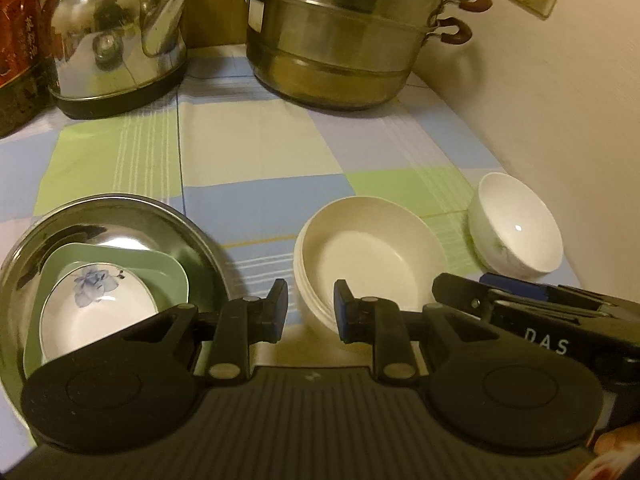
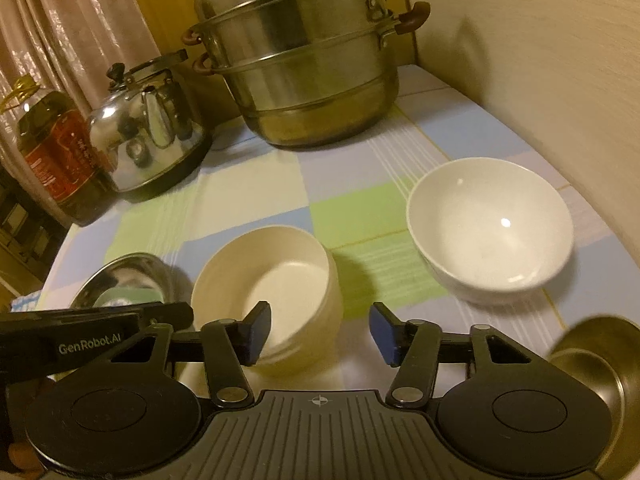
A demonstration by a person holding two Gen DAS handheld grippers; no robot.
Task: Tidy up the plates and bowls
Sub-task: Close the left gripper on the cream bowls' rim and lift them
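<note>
Both grippers hang over the checked cloth (image 1: 256,152) with nothing held, so the step in hand looks like an approach for the next pick-up. The left gripper (image 1: 311,306) has its jaws parted only narrowly, with bare cloth between the pads and the near rim of the cream stack (image 1: 368,248) just beyond its right finger. The right gripper (image 2: 320,334) stands wider, about half open, also empty; its left pad overlaps the near rim of the same stack (image 2: 268,276), though I cannot tell whether it touches. On the left, a steel plate (image 1: 120,216) carries a green dish (image 1: 168,276) with a flowered plate (image 1: 96,308) inside it. To the right, apart from the stack, sits a lone white bowl (image 2: 488,228), and a steel bowl (image 2: 592,364) shows at the near right edge. A steamer (image 1: 340,40) and kettle (image 1: 120,40) stand far back. The likely next move is for the right gripper to reach the white bowl, straddle its rim and pinch it firmly; the glazed wall could slip.
</note>
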